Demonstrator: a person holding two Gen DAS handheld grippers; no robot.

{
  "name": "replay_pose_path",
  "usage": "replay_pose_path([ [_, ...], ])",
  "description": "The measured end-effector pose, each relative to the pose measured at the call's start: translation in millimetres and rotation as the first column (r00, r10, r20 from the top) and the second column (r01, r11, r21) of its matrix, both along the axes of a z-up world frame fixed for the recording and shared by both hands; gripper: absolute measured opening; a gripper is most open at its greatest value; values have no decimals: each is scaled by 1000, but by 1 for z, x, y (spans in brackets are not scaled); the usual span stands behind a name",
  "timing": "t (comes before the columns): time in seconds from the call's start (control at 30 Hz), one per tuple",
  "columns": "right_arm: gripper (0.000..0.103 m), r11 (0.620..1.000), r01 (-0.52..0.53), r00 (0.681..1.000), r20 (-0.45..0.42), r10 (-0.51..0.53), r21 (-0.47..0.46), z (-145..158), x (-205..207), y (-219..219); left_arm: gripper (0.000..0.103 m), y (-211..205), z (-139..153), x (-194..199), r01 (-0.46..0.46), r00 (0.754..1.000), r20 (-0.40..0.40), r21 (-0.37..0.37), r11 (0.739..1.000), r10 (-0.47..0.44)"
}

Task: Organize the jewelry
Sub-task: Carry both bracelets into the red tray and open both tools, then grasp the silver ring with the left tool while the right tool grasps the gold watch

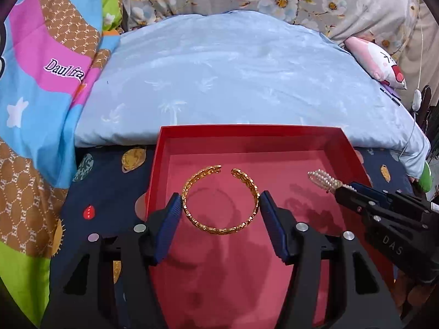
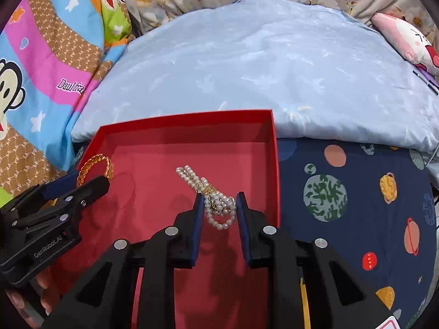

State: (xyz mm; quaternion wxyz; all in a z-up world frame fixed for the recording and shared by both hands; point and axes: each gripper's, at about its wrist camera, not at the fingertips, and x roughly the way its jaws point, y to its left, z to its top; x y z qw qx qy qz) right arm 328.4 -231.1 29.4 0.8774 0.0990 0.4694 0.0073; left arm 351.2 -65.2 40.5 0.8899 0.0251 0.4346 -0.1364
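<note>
A red box (image 1: 164, 137) stands open on the dark planet-print sheet; it also shows in the right wrist view (image 2: 274, 148). My left gripper (image 1: 219, 205) is shut on a gold open bangle (image 1: 219, 229), with a blue pad against each side, over the box floor. The bangle also shows in the right wrist view (image 2: 107, 164). My right gripper (image 2: 219, 200) is shut on a bunched white pearl bracelet (image 2: 219, 208) over the right part of the box. In the left wrist view the pearls (image 1: 321, 179) stick out of the right gripper (image 1: 345, 190).
A pale blue quilt (image 1: 233, 76) lies just behind the box. A colourful cartoon blanket (image 1: 41, 96) is piled on the left. A pink plush pillow (image 1: 376, 60) lies at the back right. The planet-print sheet (image 2: 356, 205) spreads right of the box.
</note>
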Motion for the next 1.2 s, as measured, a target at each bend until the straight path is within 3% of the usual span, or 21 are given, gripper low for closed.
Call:
replay_pose_path([
  [0.07,23,1000,-7,1000,6,7,-12,0,-1,1,57,0,-2,3,-2,1000,0,1,1000,2],
  [0.1,30,1000,0,1000,12,1,-24,1,-1,0,61,0,-2,4,-8,1000,-4,-1,1000,8],
  [0.13,39,999,12,999,30,-10,-46,4,-4,1,67,2,-1,4,-22,1000,2,-2,1000,22],
  [0.17,42,998,24,998,58,-21,-58,8,-8,1,80,2,2,4,-32,999,14,-2,999,32],
  [0.2,45,997,41,995,92,-34,-71,13,-13,1,86,4,7,1,-53,998,44,1,999,53],
  [0.33,50,996,71,979,193,-59,-58,37,-46,-2,89,21,31,-26,-113,983,150,13,994,110],
  [0.5,54,998,36,961,277,-22,-47,56,-135,4,94,56,52,-93,-122,975,188,-16,992,123],
  [0.7,62,1000,-13,970,245,7,24,36,-242,17,94,84,33,-192,-119,980,162,-7,993,119],
  [0.9,62,999,-5,990,144,-3,54,-3,-306,28,94,88,-2,-271,-124,986,111,19,992,122],
  [1.03,62,998,12,994,108,-19,66,-23,-322,30,94,87,-26,-291,-135,989,71,41,990,132],
  [1.2,58,998,19,994,111,-25,62,-31,-321,29,94,87,-36,-291,-147,986,88,91,985,139],
])
